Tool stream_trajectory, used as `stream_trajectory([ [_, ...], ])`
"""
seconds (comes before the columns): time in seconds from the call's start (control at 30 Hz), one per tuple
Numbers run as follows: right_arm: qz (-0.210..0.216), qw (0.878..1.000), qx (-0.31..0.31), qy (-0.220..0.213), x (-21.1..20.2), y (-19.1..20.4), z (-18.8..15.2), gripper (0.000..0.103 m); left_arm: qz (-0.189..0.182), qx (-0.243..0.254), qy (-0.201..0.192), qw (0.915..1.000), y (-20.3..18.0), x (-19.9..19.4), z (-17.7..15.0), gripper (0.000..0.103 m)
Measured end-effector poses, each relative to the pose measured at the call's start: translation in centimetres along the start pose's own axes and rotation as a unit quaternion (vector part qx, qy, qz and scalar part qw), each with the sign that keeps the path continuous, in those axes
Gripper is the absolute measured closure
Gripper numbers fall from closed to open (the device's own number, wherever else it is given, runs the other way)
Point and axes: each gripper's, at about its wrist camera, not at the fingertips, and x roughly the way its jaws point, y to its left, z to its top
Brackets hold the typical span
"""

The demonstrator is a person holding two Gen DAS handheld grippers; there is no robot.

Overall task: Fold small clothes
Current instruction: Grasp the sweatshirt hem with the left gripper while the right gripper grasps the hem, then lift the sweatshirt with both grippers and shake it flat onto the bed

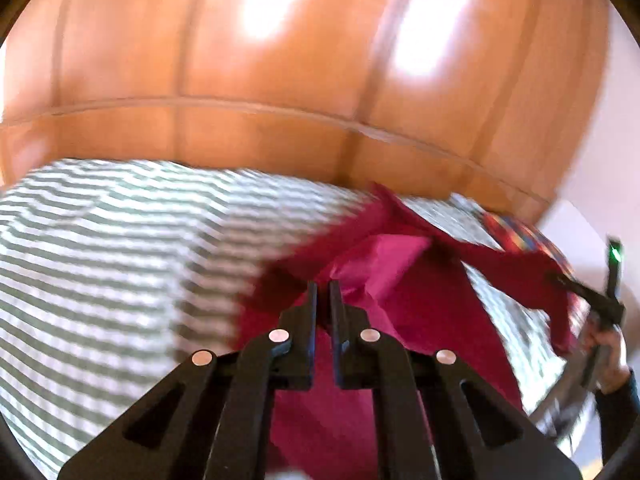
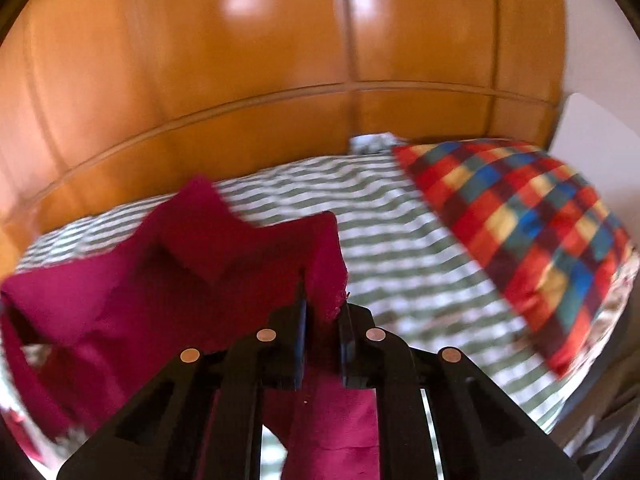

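Observation:
A small magenta garment [image 1: 404, 280] hangs stretched in the air between my two grippers, above a bed with a green-and-white striped cover [image 1: 100, 248]. My left gripper [image 1: 323, 286] is shut on one edge of the garment, and cloth hangs down below its fingers. My right gripper [image 2: 323, 300] is shut on another edge of the magenta garment [image 2: 168, 264], which drapes off to the left. The right gripper also shows in the left wrist view [image 1: 560, 278] at the far right, pinching the cloth.
A plaid pillow in red, blue and yellow [image 2: 532, 232] lies at the right end of the striped bed [image 2: 400, 232]. An orange wooden wardrobe [image 1: 280, 60] stands behind the bed. A white wall [image 2: 592, 148] is at the right.

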Motion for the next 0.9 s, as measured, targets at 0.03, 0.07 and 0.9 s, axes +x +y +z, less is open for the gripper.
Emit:
stream_trajectory([
  [0.03, -0.019, 1.000, 0.002, 0.002, 1.0, -0.9, 0.9, 0.092, 0.018, -0.010, -0.004, 0.9998, 1.5, 0.2, 0.9, 0.098],
  [0.07, -0.037, 0.999, 0.006, 0.006, 2.1, -1.9, 1.6, 0.092, 0.037, -0.016, -0.006, 0.9992, 2.9, 0.8, 2.0, 0.098],
  [0.9, -0.180, 0.983, 0.038, 0.021, 11.3, -5.8, 7.3, 0.016, 0.213, -0.057, 0.061, 0.9735, 15.2, 10.1, 5.9, 0.048],
])
